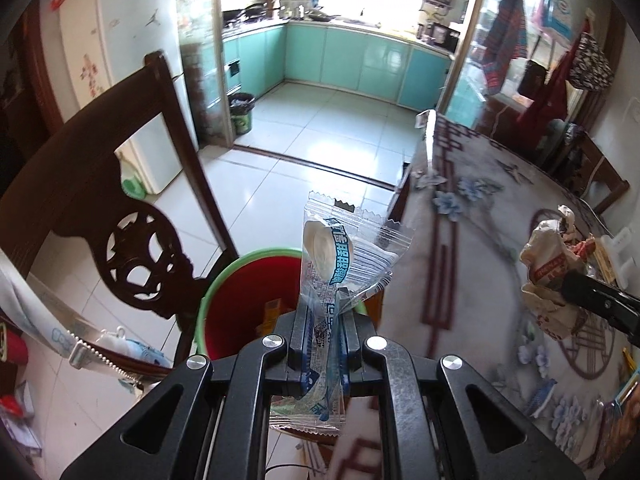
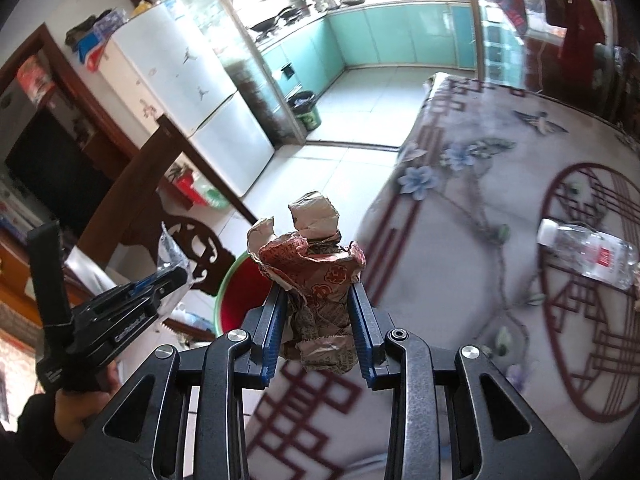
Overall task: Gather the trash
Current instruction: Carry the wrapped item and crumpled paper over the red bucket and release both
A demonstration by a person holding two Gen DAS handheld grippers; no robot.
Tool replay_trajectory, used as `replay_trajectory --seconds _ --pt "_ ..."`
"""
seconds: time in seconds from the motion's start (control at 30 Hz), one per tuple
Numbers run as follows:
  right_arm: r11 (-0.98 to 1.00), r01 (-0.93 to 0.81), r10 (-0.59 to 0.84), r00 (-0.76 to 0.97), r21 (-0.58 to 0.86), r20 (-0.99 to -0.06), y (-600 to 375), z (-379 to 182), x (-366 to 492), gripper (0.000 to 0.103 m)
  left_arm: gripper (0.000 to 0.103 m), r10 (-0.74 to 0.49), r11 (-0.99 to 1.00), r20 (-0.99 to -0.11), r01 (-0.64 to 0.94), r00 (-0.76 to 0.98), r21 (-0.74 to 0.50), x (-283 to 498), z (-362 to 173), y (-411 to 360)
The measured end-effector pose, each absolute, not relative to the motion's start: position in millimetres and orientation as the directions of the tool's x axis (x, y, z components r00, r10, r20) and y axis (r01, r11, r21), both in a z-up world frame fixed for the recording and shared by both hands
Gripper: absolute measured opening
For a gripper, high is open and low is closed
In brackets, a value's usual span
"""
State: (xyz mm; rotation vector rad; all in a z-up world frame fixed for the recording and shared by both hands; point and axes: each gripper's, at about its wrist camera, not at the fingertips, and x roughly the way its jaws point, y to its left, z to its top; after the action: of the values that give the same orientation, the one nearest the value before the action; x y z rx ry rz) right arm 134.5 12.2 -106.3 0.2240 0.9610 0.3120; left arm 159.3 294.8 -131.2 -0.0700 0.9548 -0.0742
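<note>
Midway through collecting, the left gripper (image 1: pixel 324 334) pinches a clear snack wrapper (image 1: pixel 340 256) above the red bin (image 1: pixel 240 300), the right gripper's (image 2: pixel 318 320) jaws clamp crumpled paper (image 2: pixel 316 272), and a plastic bottle (image 2: pixel 588 254) remains on the table (image 2: pixel 460 208).

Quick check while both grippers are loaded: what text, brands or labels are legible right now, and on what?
Clear wrapper in the left gripper: blue band of Chinese characters, too distorted to read.
Crumpled paper in the right gripper: red printed characters, too creased to read.
Plastic bottle on the table: red label, print too small.
Left gripper's body, from the right wrist: white lettering, too blurred.
</note>
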Motion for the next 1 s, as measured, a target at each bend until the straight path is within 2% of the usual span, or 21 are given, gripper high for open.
replay_trajectory --seconds 0.43,0.93,1.0 --pt "0.916 -0.226 0.398 0.432 0.33 -0.809 56 -132 161 0.03 0.008 -0.061 0.994 -0.871 -0.05 0.487 -0.097 181 -176 333" --pt "0.907 -0.276 0.406 0.376 0.318 -0.833 85 -142 171 0.03 0.008 -0.081 0.987 -0.897 -0.087 0.434 -0.131 192 -202 347" --pt "0.91 -0.276 0.4 0.378 0.31 -0.835 87 -143 173 0.034 0.008 -0.076 0.988 -0.899 -0.086 0.431 -0.125 195 -203 346"
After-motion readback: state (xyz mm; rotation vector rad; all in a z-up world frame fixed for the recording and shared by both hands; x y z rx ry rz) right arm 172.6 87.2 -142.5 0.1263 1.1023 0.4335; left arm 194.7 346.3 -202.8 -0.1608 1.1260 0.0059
